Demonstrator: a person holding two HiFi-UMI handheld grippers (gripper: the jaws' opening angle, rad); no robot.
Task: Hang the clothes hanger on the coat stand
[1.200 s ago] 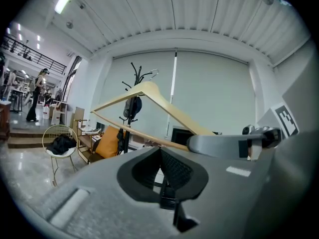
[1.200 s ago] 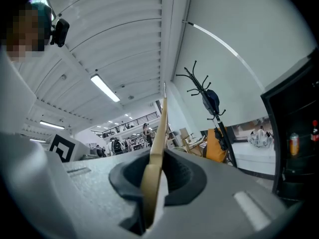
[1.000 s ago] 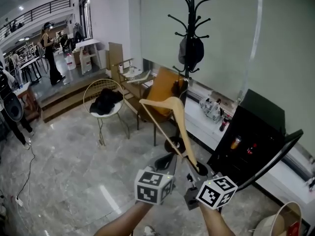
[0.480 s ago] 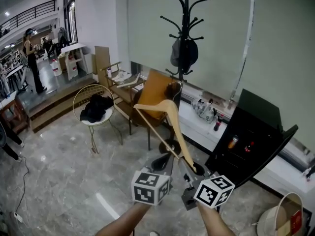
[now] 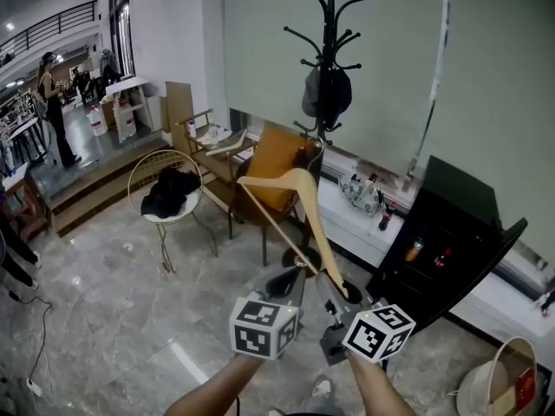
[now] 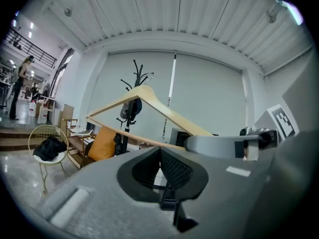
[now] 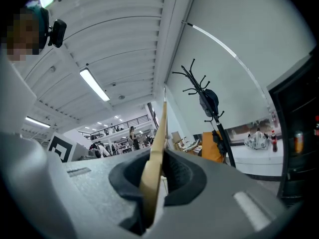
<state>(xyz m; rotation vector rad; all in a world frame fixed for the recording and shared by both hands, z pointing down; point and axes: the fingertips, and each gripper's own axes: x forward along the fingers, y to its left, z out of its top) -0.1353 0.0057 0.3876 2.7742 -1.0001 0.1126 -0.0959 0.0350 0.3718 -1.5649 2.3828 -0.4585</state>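
Note:
A pale wooden clothes hanger (image 5: 295,199) is held up in front of me, its far end pointing toward the black coat stand (image 5: 329,55). A dark bag (image 5: 327,94) hangs on the stand. My right gripper (image 5: 343,300) is shut on one wooden arm of the hanger (image 7: 153,168), which runs up between its jaws. The coat stand (image 7: 205,101) shows to the right in the right gripper view. My left gripper (image 5: 289,281) sits just left of the right one, jaws shut with nothing in them. In the left gripper view the hanger (image 6: 144,94) passes above the left gripper (image 6: 160,157), in front of the coat stand (image 6: 132,91).
A gold wire chair (image 5: 147,173) with black clothes stands at the left. An orange chair (image 5: 276,165) is at the foot of the stand. A black cabinet (image 5: 455,232) and a white low ledge (image 5: 347,219) are at the right. A person (image 5: 50,102) stands far left.
The hanger and both grippers have come a little nearer the coat stand and slightly higher over the last second. The right gripper's hold on the hanger is unchanged.

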